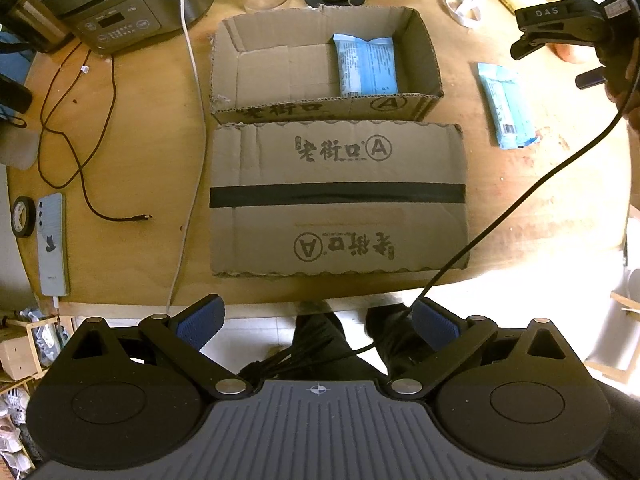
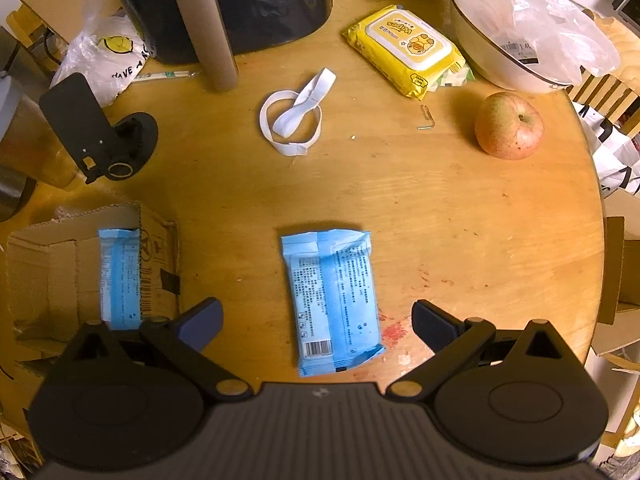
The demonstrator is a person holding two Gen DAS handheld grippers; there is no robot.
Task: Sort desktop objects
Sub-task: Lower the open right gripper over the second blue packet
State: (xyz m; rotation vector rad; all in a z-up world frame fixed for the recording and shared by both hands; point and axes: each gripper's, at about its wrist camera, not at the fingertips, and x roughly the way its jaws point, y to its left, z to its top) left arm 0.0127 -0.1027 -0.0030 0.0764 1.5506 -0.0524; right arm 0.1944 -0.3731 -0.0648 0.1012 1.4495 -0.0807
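Observation:
An open cardboard box (image 1: 424,40) stands on the wooden table with one blue packet (image 1: 366,64) lying in it; the box (image 2: 48,264) and that packet (image 2: 120,276) also show in the right wrist view. A second blue packet (image 1: 506,106) lies on the table right of the box. In the right wrist view this packet (image 2: 332,300) lies flat between and just ahead of my open right gripper's (image 2: 318,322) fingers. My left gripper (image 1: 318,322) is open and empty, held off the table's near edge. The right gripper (image 1: 560,32) shows at the far right of the left wrist view.
A flat cardboard lid (image 1: 340,200) lies in front of the box. Left: cooker (image 1: 116,4), red cable (image 1: 80,148), phone (image 1: 52,244), tape roll (image 1: 20,216). Beyond the packet: white strap (image 2: 296,116), yellow wipes (image 2: 408,48), apple (image 2: 508,126), black stand (image 2: 100,132), bowl (image 2: 504,56).

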